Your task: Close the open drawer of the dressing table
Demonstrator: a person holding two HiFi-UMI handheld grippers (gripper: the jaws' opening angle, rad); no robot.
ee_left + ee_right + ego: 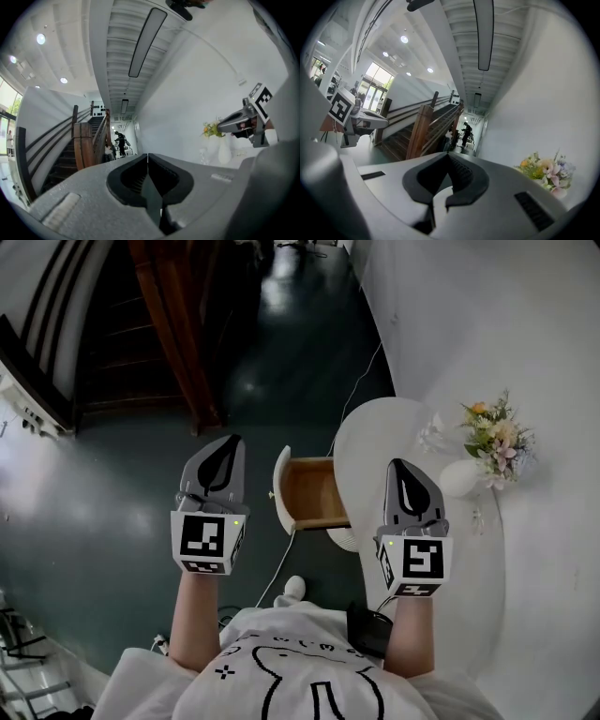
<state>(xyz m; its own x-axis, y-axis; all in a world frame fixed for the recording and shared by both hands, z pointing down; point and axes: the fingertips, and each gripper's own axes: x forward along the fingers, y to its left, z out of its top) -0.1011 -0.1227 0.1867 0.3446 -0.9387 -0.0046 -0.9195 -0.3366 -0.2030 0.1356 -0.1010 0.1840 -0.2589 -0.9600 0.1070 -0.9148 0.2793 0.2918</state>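
The white dressing table [389, 423] stands against the wall at the right of the head view. Its drawer [314, 493] is pulled out to the left, showing a bare wooden inside behind a white front panel [280, 486]. My left gripper [228, 441] is held over the floor left of the drawer front, jaws shut and empty. My right gripper [397, 464] hovers above the tabletop just right of the drawer, also shut and empty. In the left gripper view my left gripper [148, 156] shows its tips meeting. In the right gripper view my right gripper [449, 156] shows the same.
A white vase [461, 477] with pale flowers [495, 432] stands on the tabletop by the wall. A white cable [361, 381] runs down the wall and across the dark floor. A wooden staircase [178, 334] rises beyond. A person [120, 140] stands far down the corridor.
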